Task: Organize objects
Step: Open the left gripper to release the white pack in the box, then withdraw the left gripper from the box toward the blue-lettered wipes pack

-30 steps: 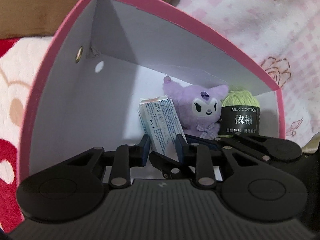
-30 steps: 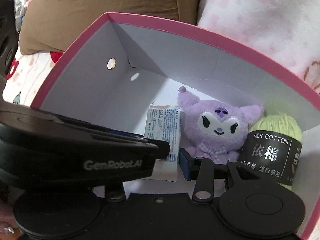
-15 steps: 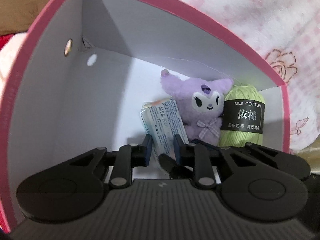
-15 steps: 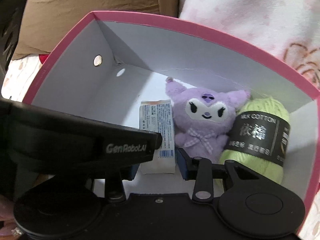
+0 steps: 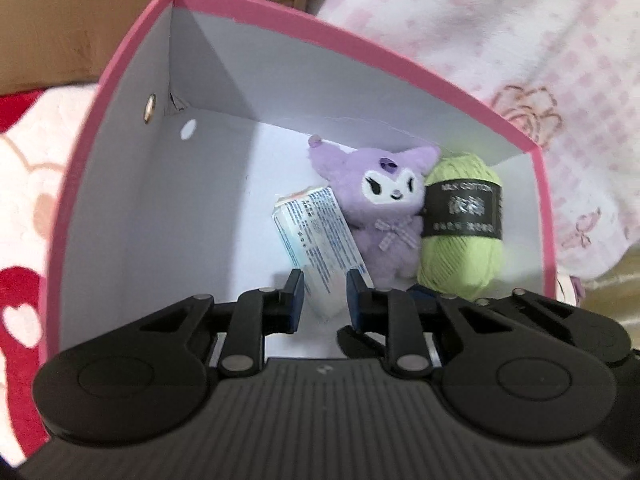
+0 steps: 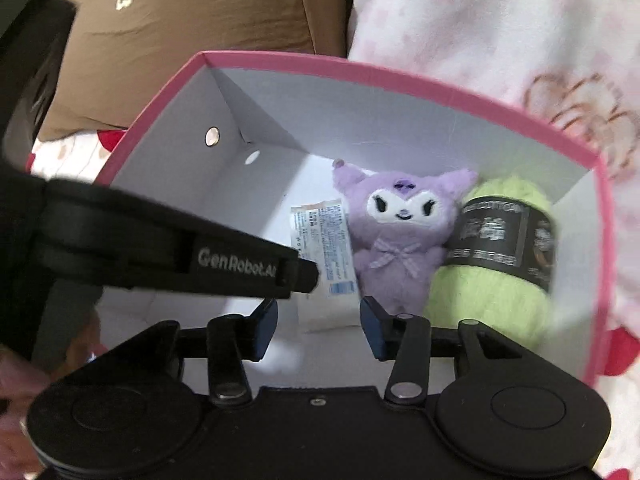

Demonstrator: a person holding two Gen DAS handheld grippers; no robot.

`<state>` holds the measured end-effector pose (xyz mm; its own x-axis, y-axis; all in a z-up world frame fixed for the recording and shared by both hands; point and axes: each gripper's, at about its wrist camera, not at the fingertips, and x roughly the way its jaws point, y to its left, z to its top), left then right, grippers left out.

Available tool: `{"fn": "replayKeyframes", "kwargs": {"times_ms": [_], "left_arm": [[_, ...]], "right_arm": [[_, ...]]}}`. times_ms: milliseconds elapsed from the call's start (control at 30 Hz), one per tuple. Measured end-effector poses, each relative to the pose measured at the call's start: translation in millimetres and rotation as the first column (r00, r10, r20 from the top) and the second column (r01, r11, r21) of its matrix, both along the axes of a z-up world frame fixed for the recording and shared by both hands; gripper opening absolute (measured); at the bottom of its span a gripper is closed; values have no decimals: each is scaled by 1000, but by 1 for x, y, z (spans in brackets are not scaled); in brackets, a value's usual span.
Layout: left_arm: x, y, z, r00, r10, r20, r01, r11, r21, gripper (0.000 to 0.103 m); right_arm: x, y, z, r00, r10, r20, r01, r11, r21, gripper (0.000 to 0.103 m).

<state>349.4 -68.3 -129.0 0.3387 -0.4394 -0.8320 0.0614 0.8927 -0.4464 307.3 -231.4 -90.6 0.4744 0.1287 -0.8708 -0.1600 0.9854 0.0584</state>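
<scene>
A pink box [image 5: 360,46] with a white inside holds three things in a row: a white and blue tissue packet [image 5: 316,240], a purple plush toy [image 5: 384,208] and a green yarn ball with a black label [image 5: 464,236]. The same box [image 6: 400,74], packet [image 6: 326,240], plush [image 6: 400,232] and yarn [image 6: 496,264] show in the right wrist view. My left gripper [image 5: 323,300] is open above the packet's near end, not touching it. My right gripper [image 6: 318,326] is open and empty just above the box floor. The left gripper's body crosses the right wrist view.
The box sits on a bed. A pink and white checked blanket [image 5: 520,40] lies behind and right of it. A brown pillow [image 6: 192,32] lies behind on the left. A red and white blanket [image 5: 20,200] is at the left.
Both grippers have pulled back and up from the box, so more of its rim shows. The left gripper's jaws have opened wider around the packet, which lies in the box.
</scene>
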Motion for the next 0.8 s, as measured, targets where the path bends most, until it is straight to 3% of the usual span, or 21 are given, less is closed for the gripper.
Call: {"fn": "replayKeyframes", "kwargs": {"times_ms": [167, 333, 633, 800], "left_arm": [[-28, -3, 33, 995, -52, 88, 48, 998, 43, 22], [-54, -5, 56, 988, -103, 118, 96, 993, 63, 24], [-108, 6, 110, 971, -185, 154, 176, 982, 70, 30], [-131, 19, 130, 963, -207, 172, 194, 977, 89, 41]], "right_arm": [[-30, -9, 23, 996, -32, 80, 31, 999, 18, 53], [-65, -10, 47, 986, -84, 145, 79, 996, 46, 54], [-109, 2, 76, 980, -115, 164, 110, 993, 37, 59], [-135, 4, 98, 975, -124, 185, 121, 992, 29, 64]]}}
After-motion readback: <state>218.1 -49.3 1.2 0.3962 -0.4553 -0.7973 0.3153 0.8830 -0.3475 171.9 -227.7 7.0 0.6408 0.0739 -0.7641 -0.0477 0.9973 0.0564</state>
